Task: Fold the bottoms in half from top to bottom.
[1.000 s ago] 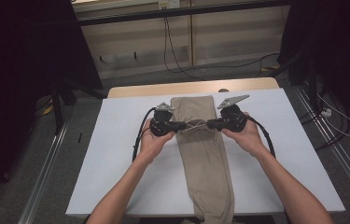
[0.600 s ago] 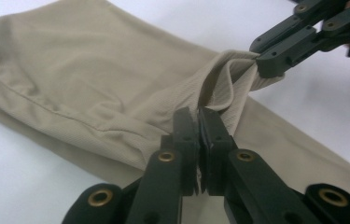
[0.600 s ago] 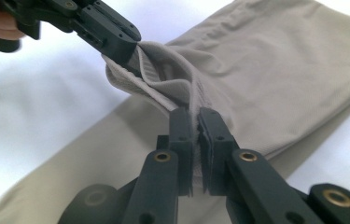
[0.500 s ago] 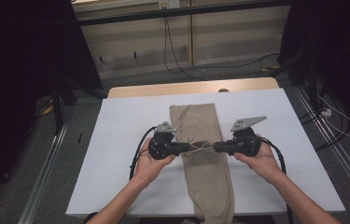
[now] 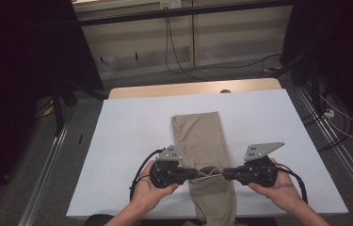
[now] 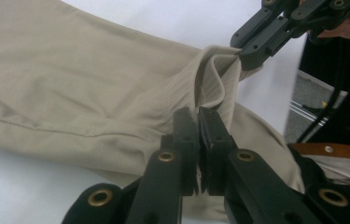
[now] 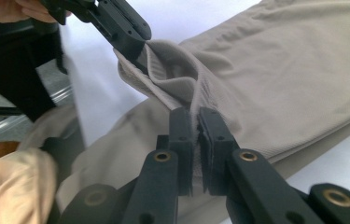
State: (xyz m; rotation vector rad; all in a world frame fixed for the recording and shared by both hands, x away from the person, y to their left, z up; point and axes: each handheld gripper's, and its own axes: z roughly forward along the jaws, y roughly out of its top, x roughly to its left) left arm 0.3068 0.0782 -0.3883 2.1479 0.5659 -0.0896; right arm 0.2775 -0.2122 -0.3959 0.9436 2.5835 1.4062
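Note:
A folded pair of beige trousers [image 5: 202, 139] lies lengthwise down the middle of the white table [image 5: 127, 132], its near end hanging over the front edge. My left gripper [image 5: 196, 173] pinches the left edge of the cloth, and my right gripper [image 5: 223, 173] pinches the right edge, both lifting a fold near the table's front. In the left gripper view my jaws are shut on the beige cloth [image 6: 116, 102], with the right gripper [image 6: 252, 55] across from it. In the right gripper view the jaws clamp the cloth [image 7: 275, 84], and the left gripper [image 7: 133, 44] grips the same fold.
A strip of wooden tabletop [image 5: 193, 88] shows beyond the white cover. Cables [image 5: 183, 61] run along the floor and wall behind. Metal rails [image 5: 47, 174] flank the table on both sides. A person's hands [image 5: 150, 195] hold the grippers at the front edge.
Both grippers have travelled toward the front edge of the table, carrying the pinched fold of the trousers over the lower part of the cloth. The far end now lies flat behind them.

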